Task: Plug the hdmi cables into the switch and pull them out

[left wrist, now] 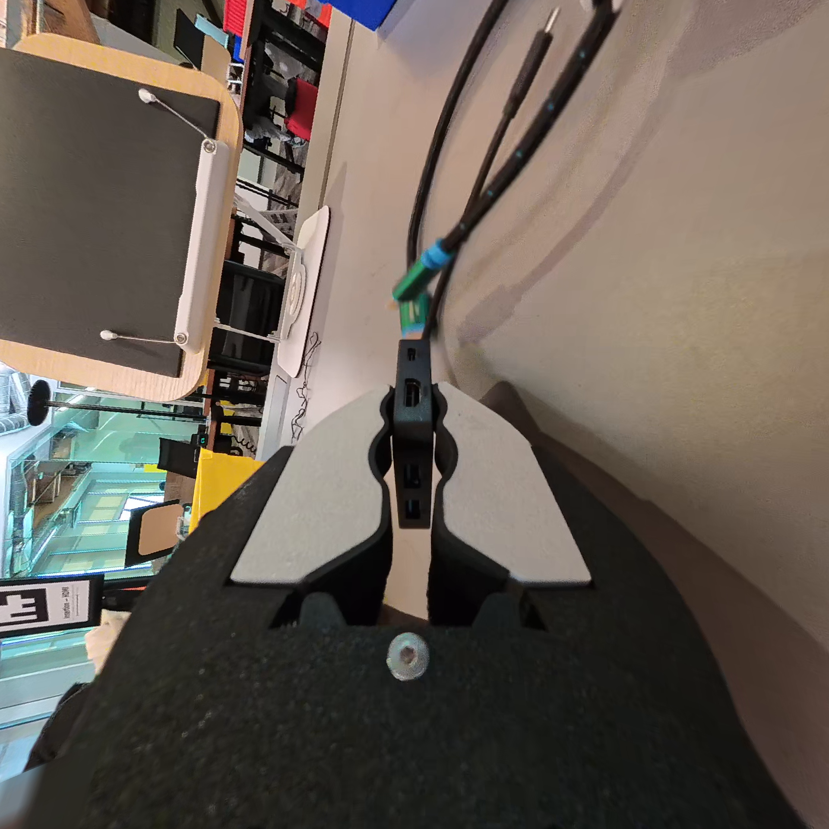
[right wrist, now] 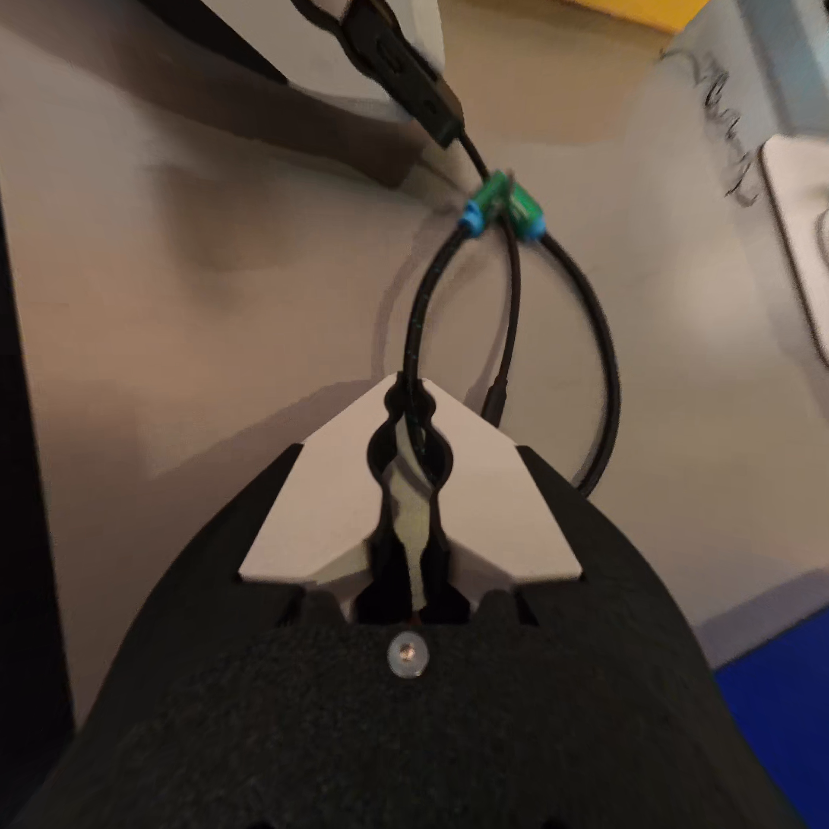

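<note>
Switch (left wrist: 412, 430): black box clamped edge-on between left gripper (left wrist: 413, 403) fingers, above tabletop (left wrist: 673, 314), ports facing camera; green HDMI plugs (left wrist: 410, 287) just beyond its far end. Right wrist view: right gripper (right wrist: 410, 394) pinches braided HDMI cable (right wrist: 419, 309); both green plugs (right wrist: 491, 193) meet beside switch (right wrist: 403, 76).

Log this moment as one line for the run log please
left gripper: shut on switch | right gripper: shut on cable | green plugs: unplugged, near switch
</note>
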`<state>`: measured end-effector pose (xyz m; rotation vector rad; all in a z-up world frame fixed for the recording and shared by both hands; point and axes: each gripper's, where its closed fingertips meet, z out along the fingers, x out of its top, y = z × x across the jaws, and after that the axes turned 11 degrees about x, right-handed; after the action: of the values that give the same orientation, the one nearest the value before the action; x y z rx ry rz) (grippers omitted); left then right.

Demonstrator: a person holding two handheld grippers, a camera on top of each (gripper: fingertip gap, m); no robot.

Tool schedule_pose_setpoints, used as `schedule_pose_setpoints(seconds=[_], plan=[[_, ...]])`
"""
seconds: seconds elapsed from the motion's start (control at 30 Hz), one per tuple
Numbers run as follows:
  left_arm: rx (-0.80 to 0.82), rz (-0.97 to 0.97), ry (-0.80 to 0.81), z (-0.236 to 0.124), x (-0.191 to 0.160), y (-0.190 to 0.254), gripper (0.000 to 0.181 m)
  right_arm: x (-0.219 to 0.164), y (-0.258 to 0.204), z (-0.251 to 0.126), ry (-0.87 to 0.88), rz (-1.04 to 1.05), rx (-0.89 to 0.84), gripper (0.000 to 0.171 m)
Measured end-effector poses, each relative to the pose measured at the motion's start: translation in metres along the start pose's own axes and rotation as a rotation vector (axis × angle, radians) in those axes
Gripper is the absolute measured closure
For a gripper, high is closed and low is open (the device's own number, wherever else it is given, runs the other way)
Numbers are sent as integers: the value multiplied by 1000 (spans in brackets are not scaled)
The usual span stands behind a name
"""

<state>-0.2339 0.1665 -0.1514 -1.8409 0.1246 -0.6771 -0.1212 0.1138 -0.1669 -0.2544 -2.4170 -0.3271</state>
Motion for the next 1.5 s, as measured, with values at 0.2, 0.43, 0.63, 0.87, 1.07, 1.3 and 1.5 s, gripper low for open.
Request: schedule_pose_setpoints(seconds=[0.2,0.43,0.63,0.87,1.07,1.3,1.5], plan=[[-3,17,5,1,2,2,167,33,-32,-19,-57,-182,8,171],[-4,9,7,3,1,1,168,11,1,-11,-66,184,-77,163],[9,-3,-11,3,2,-1,167,10,22,21,180,859,-119,118],[3,-6,-9,2,3,1,167,12,20,45,95,843,-252,151],[0,-17,-24,3,-3,-1,168,38,-4,45,62,526,-94,164],[-23,28,31,-1,11,7,167,41,-23,28,-94,96,-75,164],[5,174,35,-2,20,13,167,42,-26,28,-152,93,-68,166]])
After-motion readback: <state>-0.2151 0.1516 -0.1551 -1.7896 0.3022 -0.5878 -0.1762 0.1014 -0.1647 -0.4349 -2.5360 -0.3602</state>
